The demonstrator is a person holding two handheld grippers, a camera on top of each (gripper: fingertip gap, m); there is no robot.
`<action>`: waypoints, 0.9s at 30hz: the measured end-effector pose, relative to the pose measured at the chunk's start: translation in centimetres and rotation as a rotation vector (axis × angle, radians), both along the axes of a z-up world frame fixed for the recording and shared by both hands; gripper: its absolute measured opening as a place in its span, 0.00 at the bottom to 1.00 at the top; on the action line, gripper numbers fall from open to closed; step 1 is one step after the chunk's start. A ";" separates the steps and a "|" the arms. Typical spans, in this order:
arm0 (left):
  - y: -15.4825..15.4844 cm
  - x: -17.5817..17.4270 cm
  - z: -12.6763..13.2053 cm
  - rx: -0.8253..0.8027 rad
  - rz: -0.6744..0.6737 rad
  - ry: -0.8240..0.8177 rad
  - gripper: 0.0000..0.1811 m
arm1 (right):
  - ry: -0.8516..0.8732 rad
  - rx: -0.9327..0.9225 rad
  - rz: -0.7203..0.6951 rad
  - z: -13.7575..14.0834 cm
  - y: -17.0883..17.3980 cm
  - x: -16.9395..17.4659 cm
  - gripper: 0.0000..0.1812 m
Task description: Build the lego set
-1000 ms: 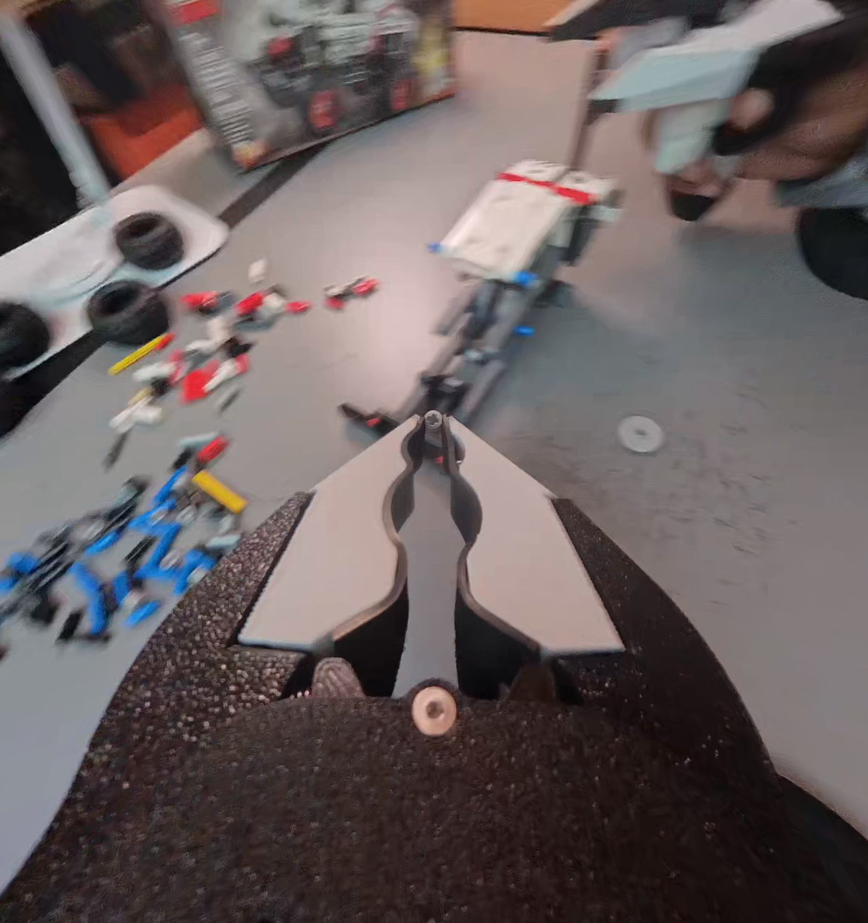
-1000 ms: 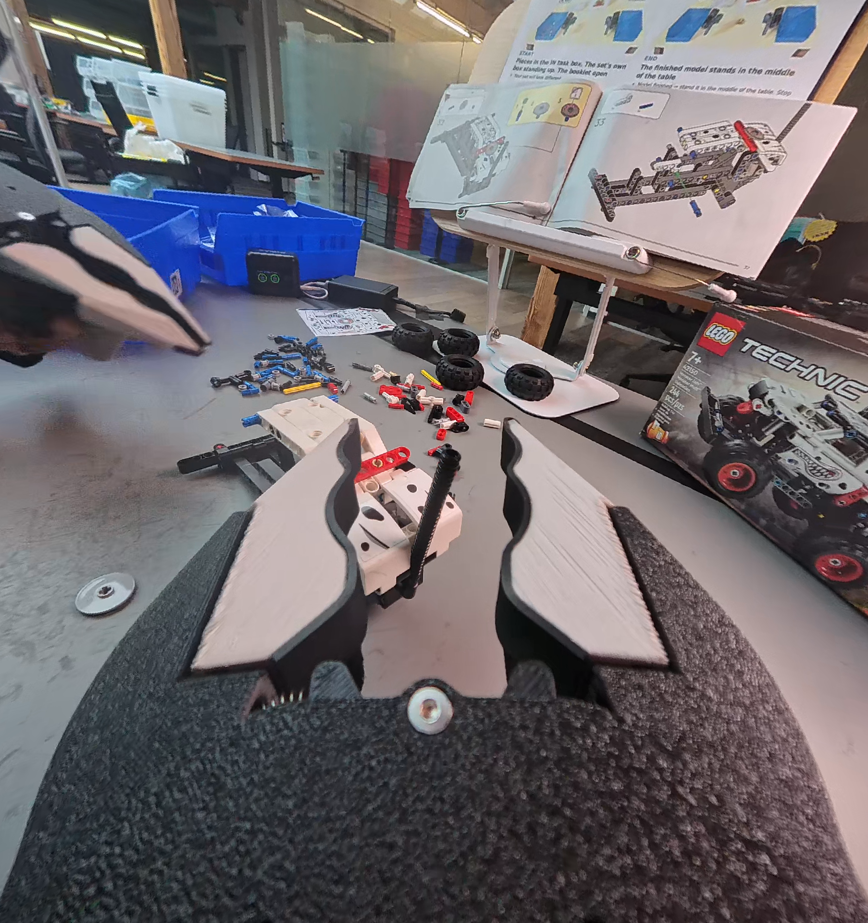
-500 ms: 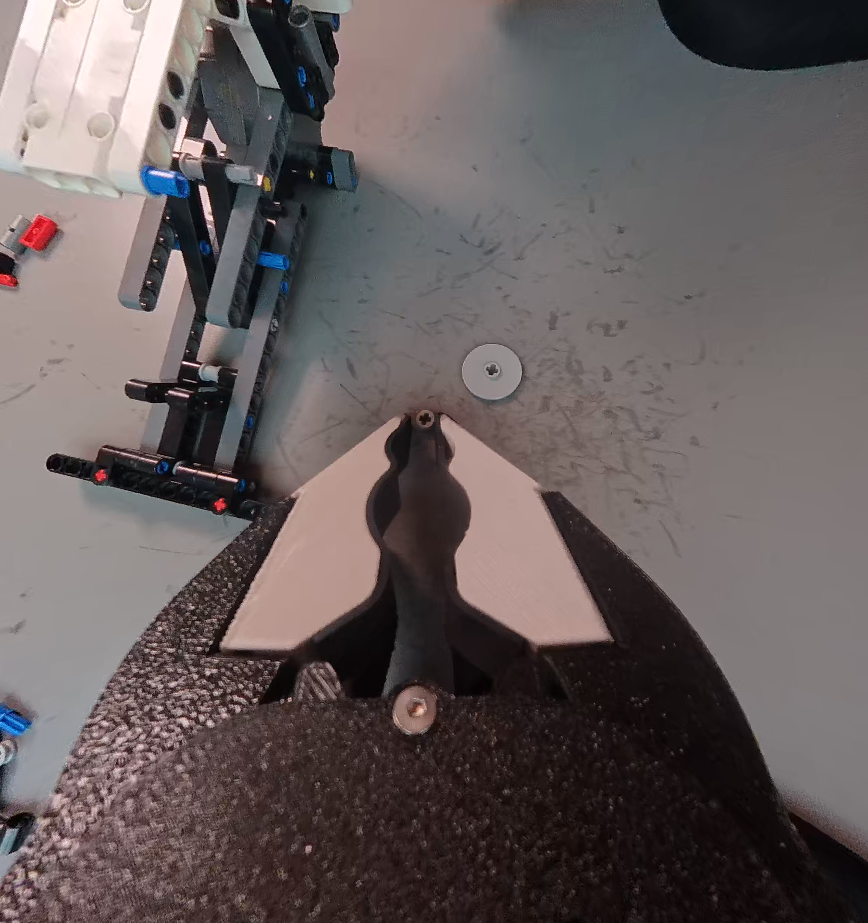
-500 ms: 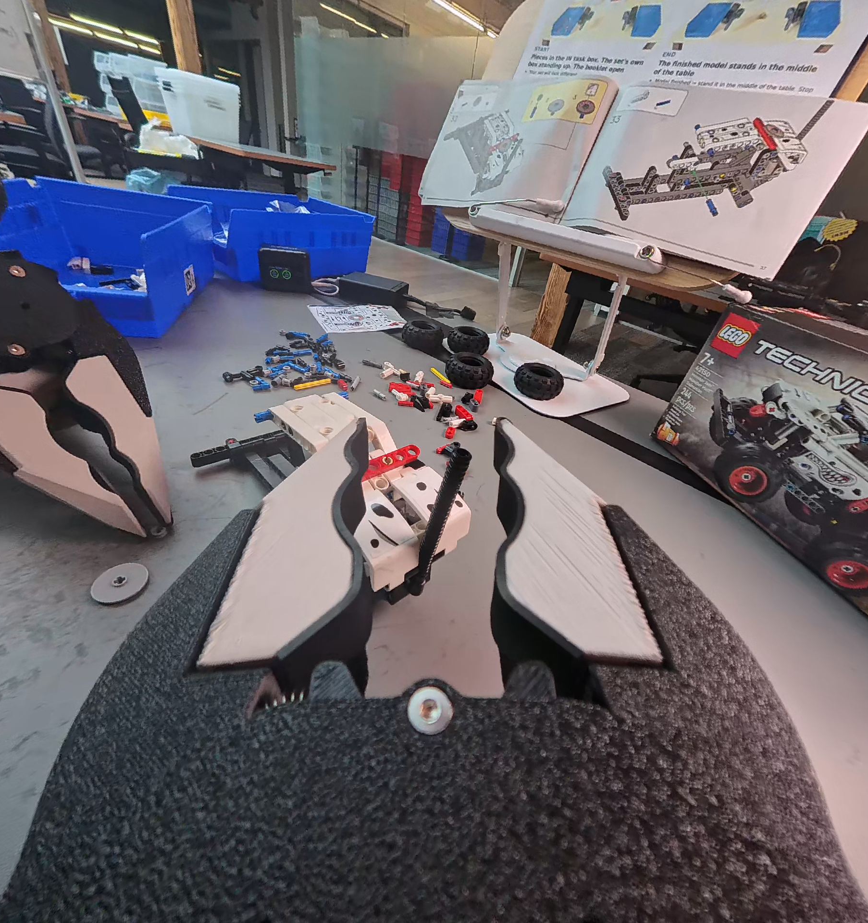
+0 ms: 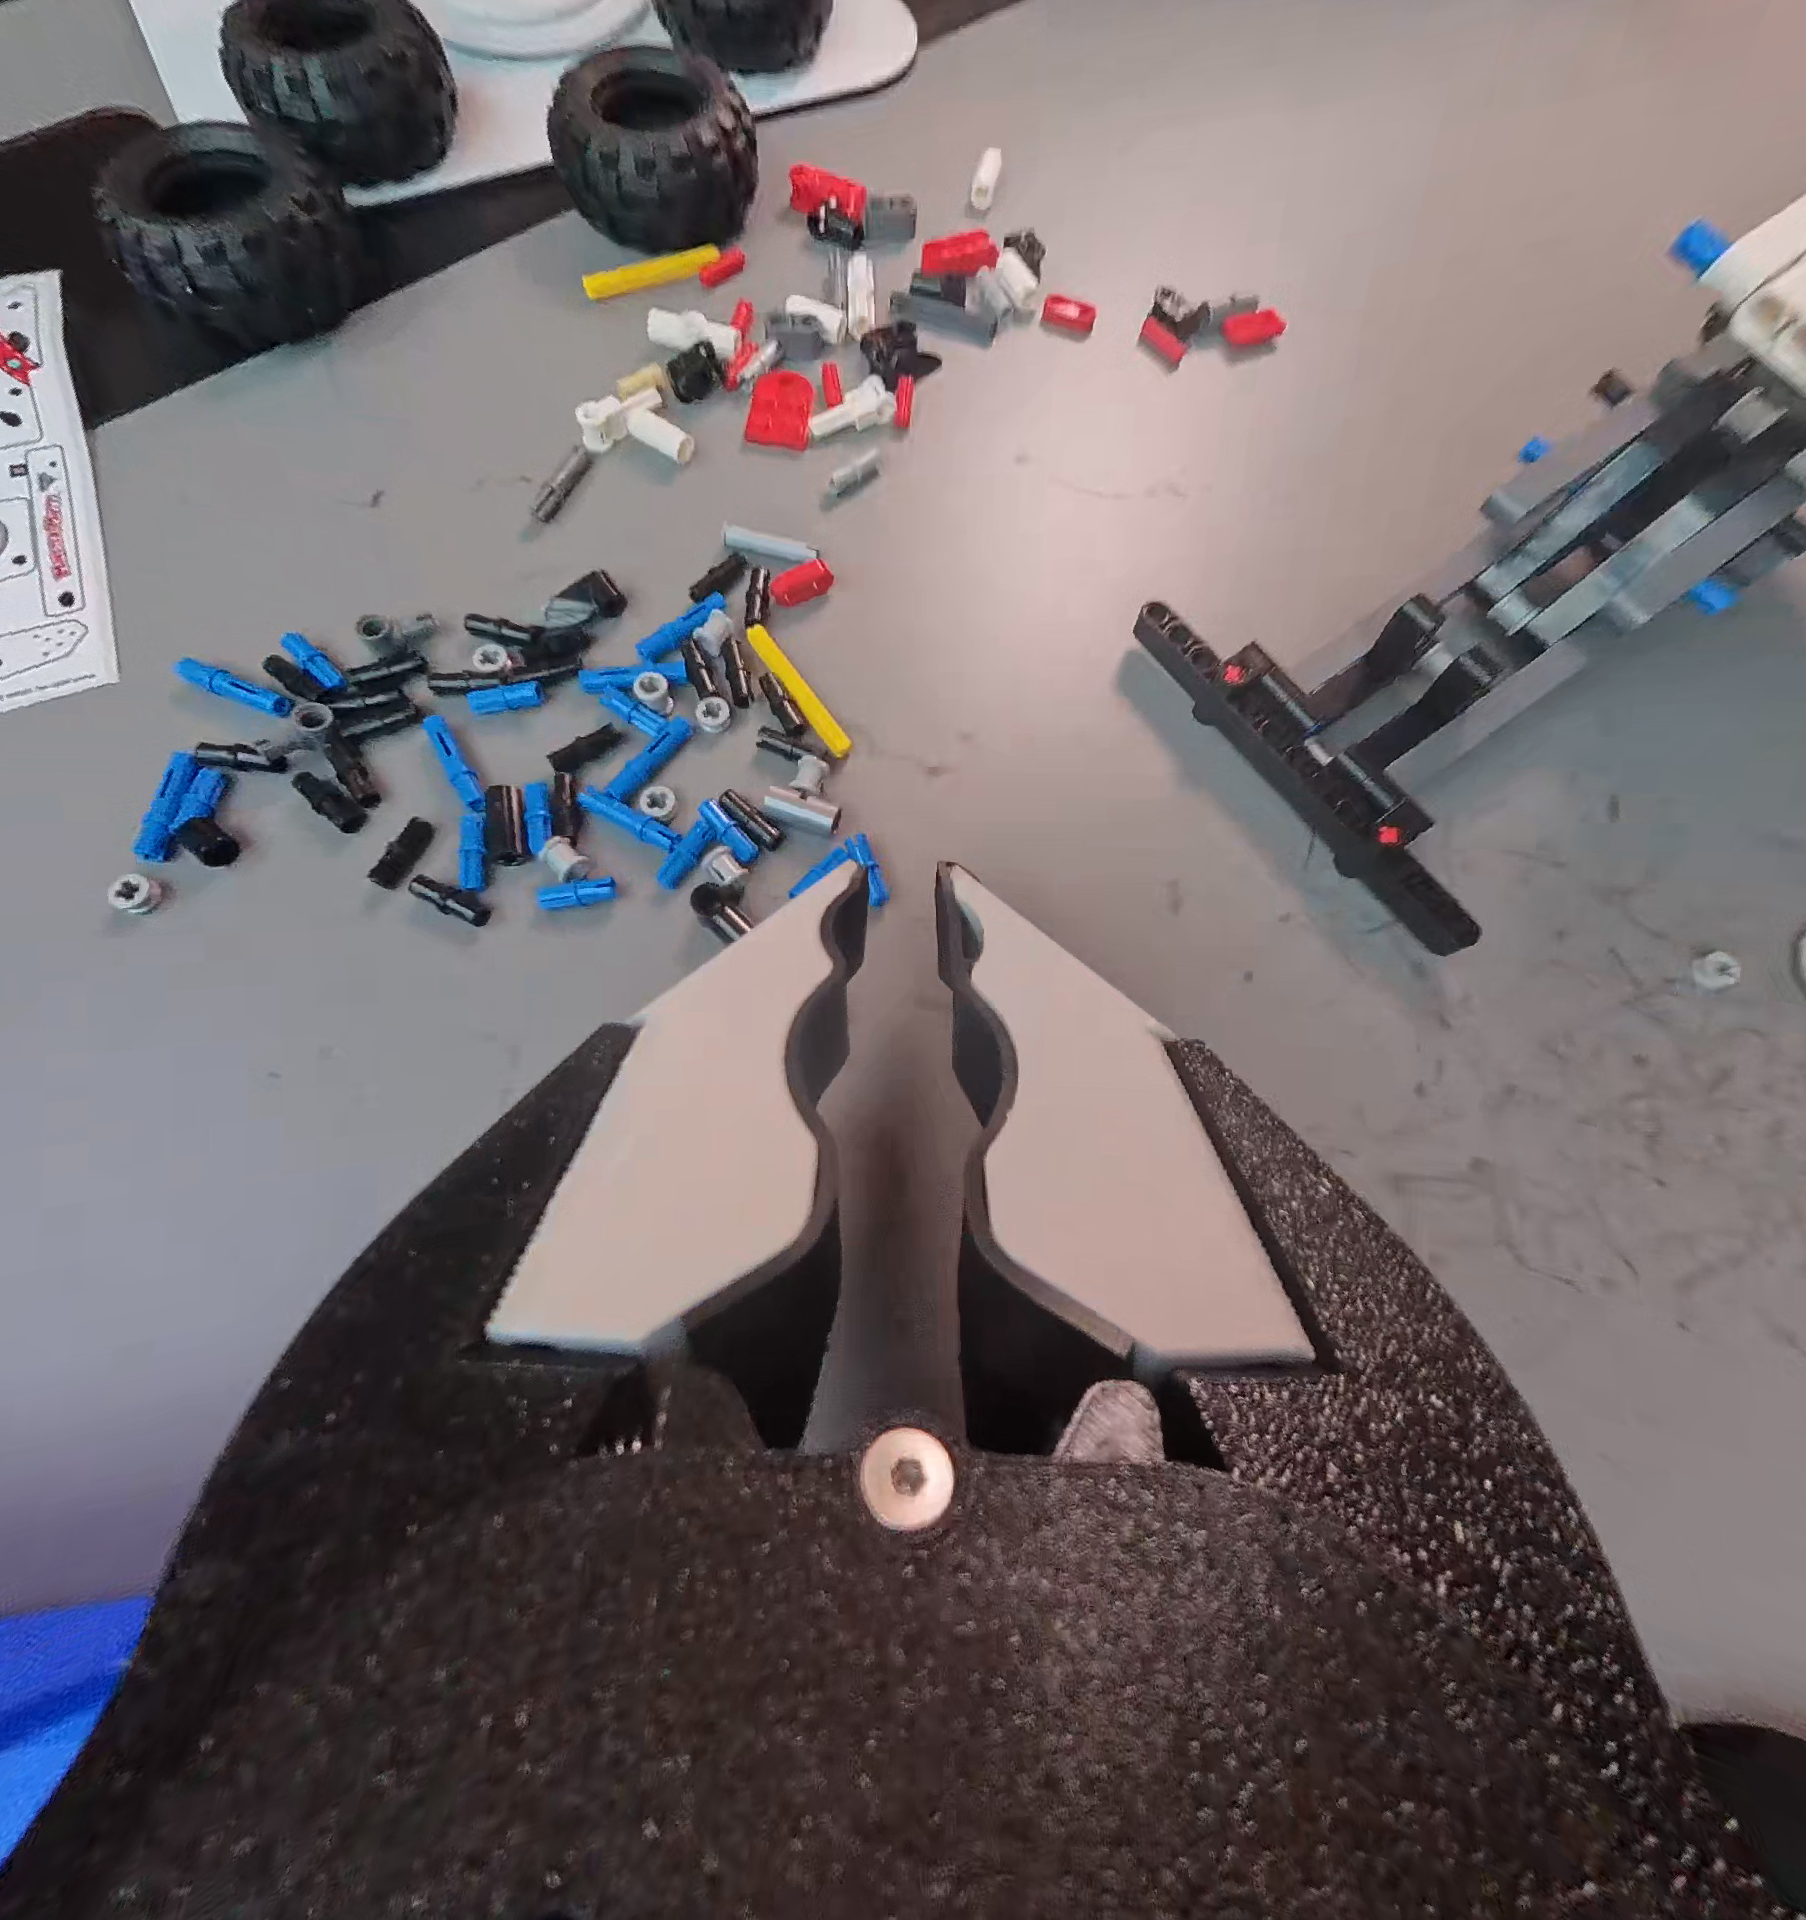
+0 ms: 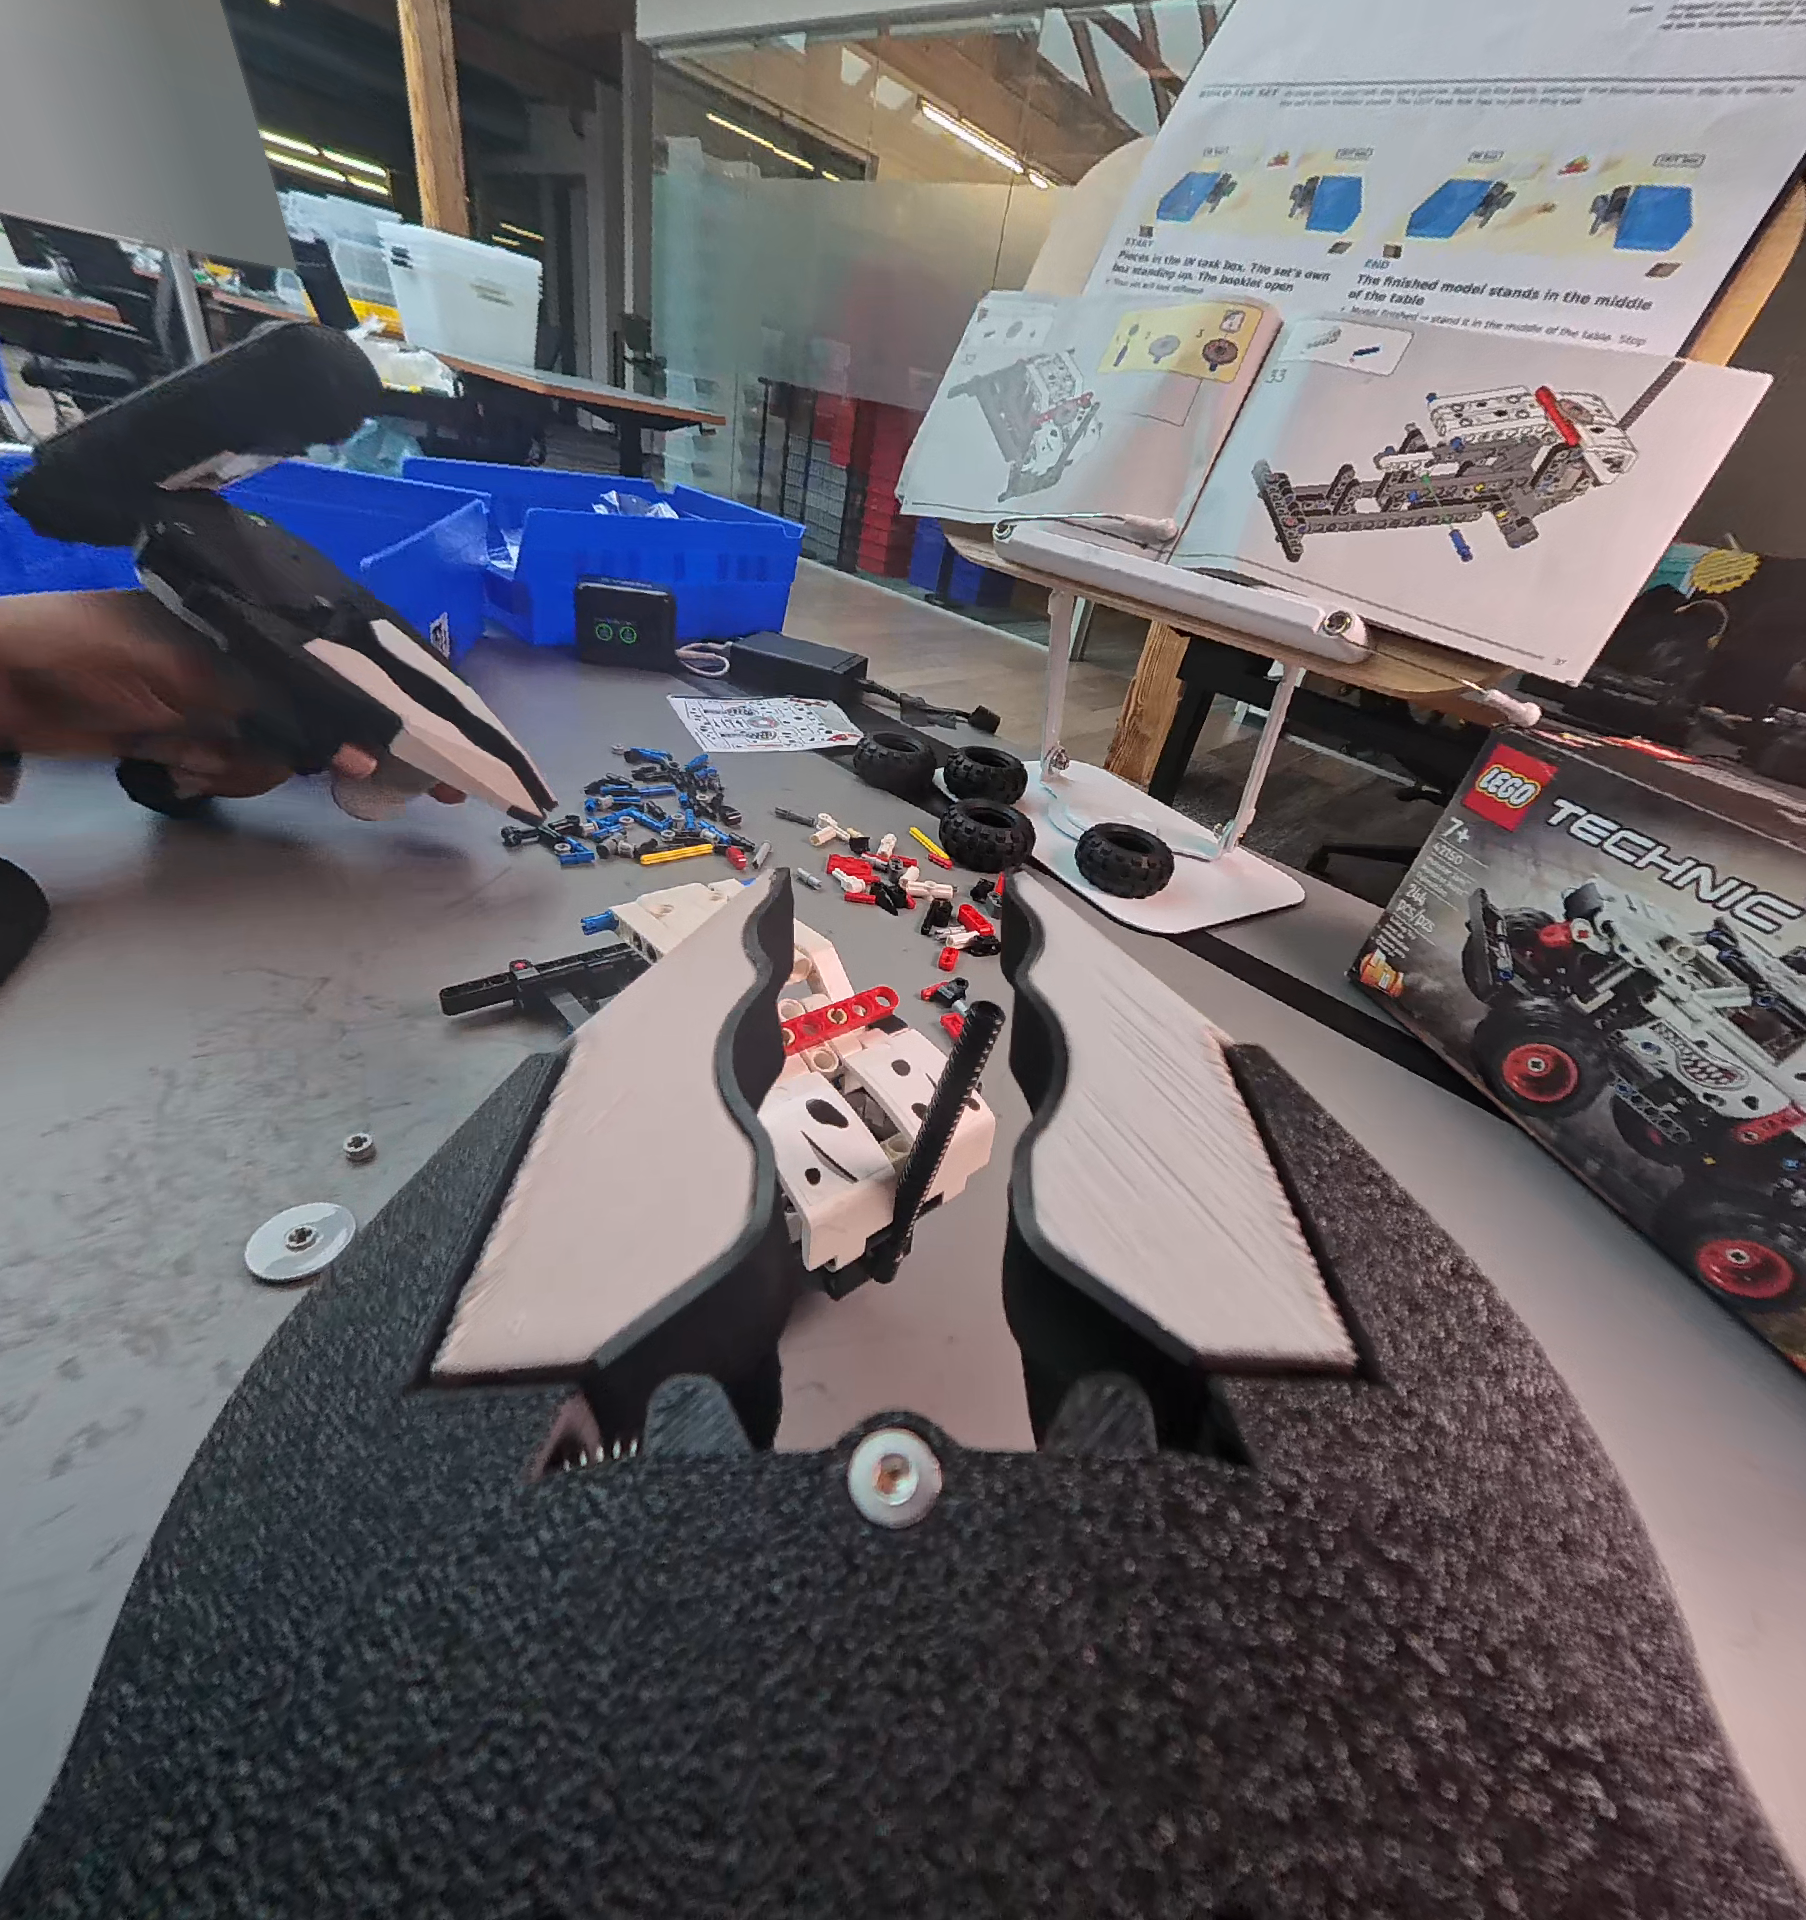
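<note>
**Half-built chassis, parts still loose**

Grey desk [image 5: 1242,1195] carried everything. Left claw [image 5: 901,883], narrowly parted and empty, hovered at the pin pile [image 5: 525,727], left of the chassis [image 5: 1564,582]. Right claw [image 6: 888,894], wide and empty, flanked that chassis [image 6: 857,1081]. Judged partway: tyres [image 5: 650,156] unmounted beyond the pile. Blue bins [image 6: 660,551] sat behind; contents unclear.
</note>
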State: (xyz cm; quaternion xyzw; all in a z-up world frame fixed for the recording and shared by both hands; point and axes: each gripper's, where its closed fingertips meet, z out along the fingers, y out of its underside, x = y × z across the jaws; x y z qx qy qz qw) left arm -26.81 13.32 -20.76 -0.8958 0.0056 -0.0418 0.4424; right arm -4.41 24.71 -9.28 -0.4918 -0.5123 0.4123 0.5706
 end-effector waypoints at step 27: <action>-2.1 16.4 4.6 0.240 -0.702 -0.024 0.02 | -0.152 0.064 0.431 -2.0 -10.0 -0.4 0.17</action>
